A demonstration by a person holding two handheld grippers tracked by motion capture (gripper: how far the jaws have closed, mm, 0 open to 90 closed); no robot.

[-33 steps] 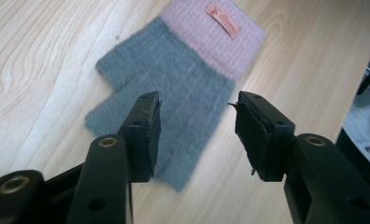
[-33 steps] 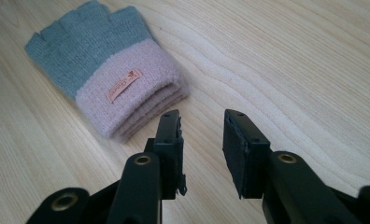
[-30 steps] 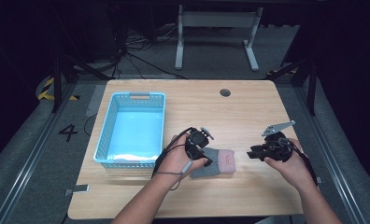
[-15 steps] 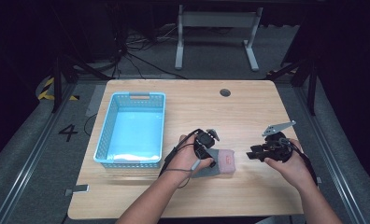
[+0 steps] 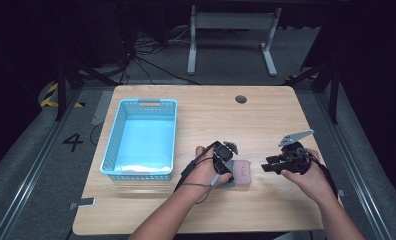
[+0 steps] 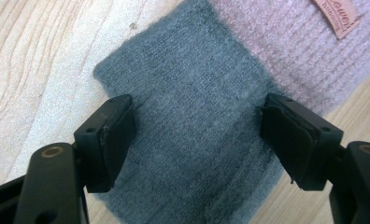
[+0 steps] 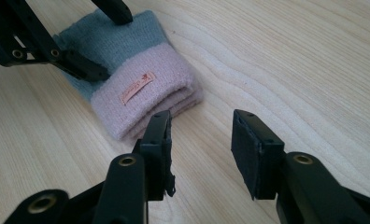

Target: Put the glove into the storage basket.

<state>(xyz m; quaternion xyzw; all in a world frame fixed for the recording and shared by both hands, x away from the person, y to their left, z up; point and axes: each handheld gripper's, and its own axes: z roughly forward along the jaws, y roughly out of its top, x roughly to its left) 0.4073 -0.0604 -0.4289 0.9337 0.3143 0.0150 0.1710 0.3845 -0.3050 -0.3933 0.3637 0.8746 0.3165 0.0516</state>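
A folded knit cloth (image 5: 242, 172), grey-blue at one end and pink with a small label at the other, lies flat on the wooden table (image 5: 266, 120). My left gripper (image 5: 225, 167) points down over its grey end. In the left gripper view the left gripper (image 6: 197, 121) has just been opening, with the grey knit (image 6: 192, 70) lying between the pads, which do not press on it. My right gripper (image 5: 267, 166) hovers to the right of the cloth. Its jaws (image 7: 199, 135) have also just been opening, with nothing between them, a short way from the pink end (image 7: 145, 98).
A light blue plastic basket (image 5: 138, 102) stands on the left half of the table, with bare wood between it and the cloth. A round cable hole (image 5: 241, 99) sits near the far edge. Dark floor and a desk frame lie beyond.
The left hand has moved right and down over the cloth, and its jaws stand wider. The right hand has kept its place.
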